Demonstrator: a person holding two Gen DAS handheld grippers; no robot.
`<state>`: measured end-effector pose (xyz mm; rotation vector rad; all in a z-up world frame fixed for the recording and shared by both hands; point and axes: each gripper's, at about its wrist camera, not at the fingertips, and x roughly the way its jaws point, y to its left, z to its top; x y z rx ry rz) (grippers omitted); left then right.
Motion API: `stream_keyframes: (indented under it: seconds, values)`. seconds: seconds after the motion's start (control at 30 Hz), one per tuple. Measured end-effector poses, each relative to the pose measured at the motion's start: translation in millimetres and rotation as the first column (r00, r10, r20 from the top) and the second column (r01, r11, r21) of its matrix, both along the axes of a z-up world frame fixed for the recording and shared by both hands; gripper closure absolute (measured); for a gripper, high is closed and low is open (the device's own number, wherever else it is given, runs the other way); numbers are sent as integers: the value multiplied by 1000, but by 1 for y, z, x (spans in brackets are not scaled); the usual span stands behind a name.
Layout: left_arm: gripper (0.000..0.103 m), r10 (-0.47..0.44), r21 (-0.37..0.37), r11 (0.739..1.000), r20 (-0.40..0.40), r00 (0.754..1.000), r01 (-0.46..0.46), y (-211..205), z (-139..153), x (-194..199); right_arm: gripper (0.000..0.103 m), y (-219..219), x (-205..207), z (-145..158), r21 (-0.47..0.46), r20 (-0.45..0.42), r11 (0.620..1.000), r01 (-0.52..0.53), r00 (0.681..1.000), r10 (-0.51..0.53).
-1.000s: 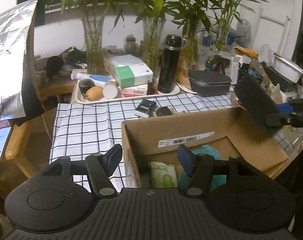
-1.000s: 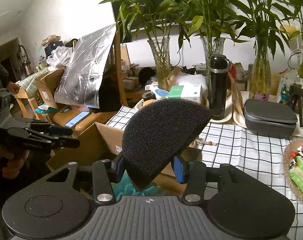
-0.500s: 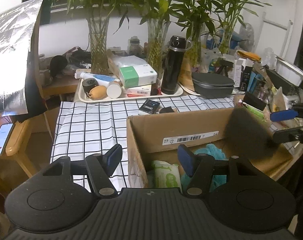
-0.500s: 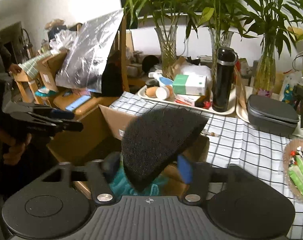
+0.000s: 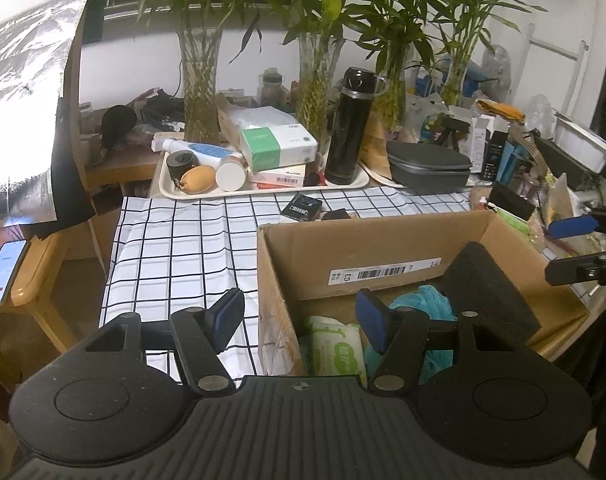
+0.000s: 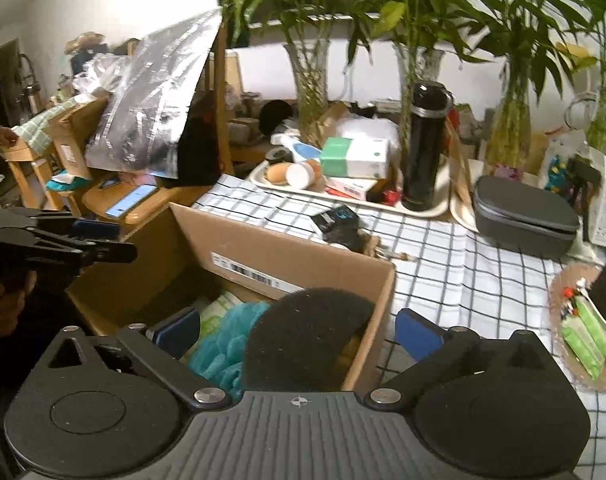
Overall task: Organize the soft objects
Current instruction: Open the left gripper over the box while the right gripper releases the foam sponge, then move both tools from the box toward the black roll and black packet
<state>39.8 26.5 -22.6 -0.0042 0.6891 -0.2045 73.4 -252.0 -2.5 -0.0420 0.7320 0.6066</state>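
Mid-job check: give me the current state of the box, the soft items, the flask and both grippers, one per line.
cardboard box: open, on the checked tablecloth.
black foam piece: released, leaning inside the box.
teal puff: in the box.
wipes pack: in the box.
black flask: upright, capped.
right gripper: open, jaws just widened, foam free between them.
left gripper: open, empty.

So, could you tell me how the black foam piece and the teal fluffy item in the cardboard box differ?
The black foam piece is dark, flat-faced and leans against the box's side wall; the teal fluffy item is bright, shaggy and lumped low inside. The foam looks larger. Both sit in the cardboard box, ungripped.
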Motion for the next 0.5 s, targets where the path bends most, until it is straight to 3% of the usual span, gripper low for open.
stream_keyframes:
  seconds: [0.33,0.5]
  values:
    - [42,3,-8,1000,-1,1000,-3,1,0,0,0,-1,18,-15,-54,-102,995,78,991,-83]
    - [42,6,-12,1000,-8,1000,-6,1,0,0,0,-6,21,-15,-27,-113,995,101,988,-104]
